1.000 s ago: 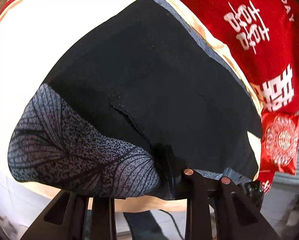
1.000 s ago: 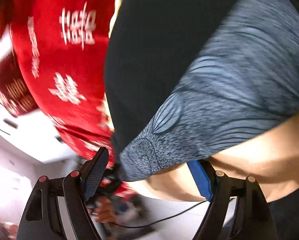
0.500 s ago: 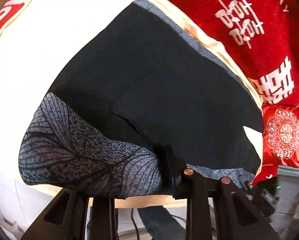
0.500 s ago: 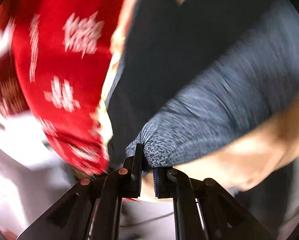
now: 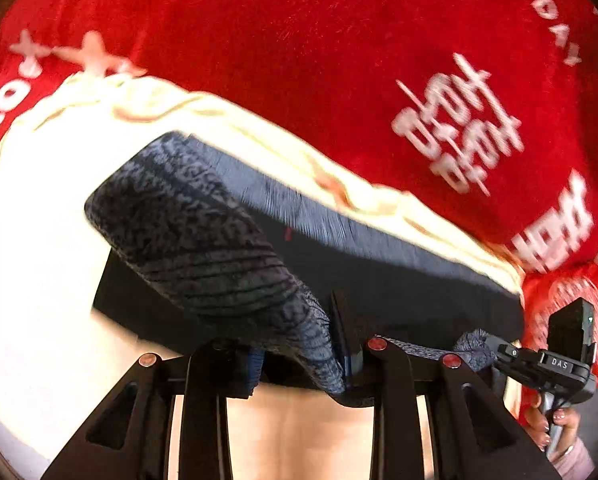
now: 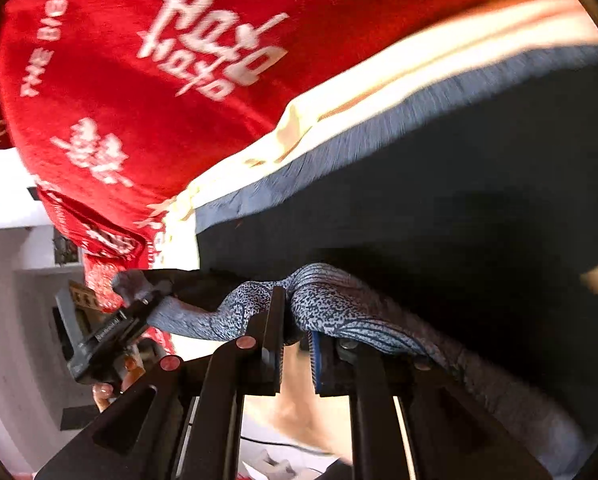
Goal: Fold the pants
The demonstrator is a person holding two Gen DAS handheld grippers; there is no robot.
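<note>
Left wrist view shows the left tool pointing steeply down, its jaws nearly together and clamped on a grey leaf-patterned hem of the pants. The patterned cloth drapes up and over from the jaws, folded back across the black body of the garment. The pants lie on a cream sheet, and beyond that spreads a red blanket with white lettering. At the lower right of this view the right tool appears from the side, pinching another bit of the same patterned hem, with a person's hand around its grip.

Right wrist view shows the right tool with its jaws almost closed; they have just eased apart slightly after snapping in, and the grey speckled hem is bunched between them and held there. A blue pad shows on the inner face of one finger. From the jaws the hem runs off to the left to the left tool, which grips it beside a hand on the handle. The black pants fill the right side of this view, edged by a grey ribbed band next to the cream sheet, with the red blanket above and left. Both views are motion-blurred.
</note>
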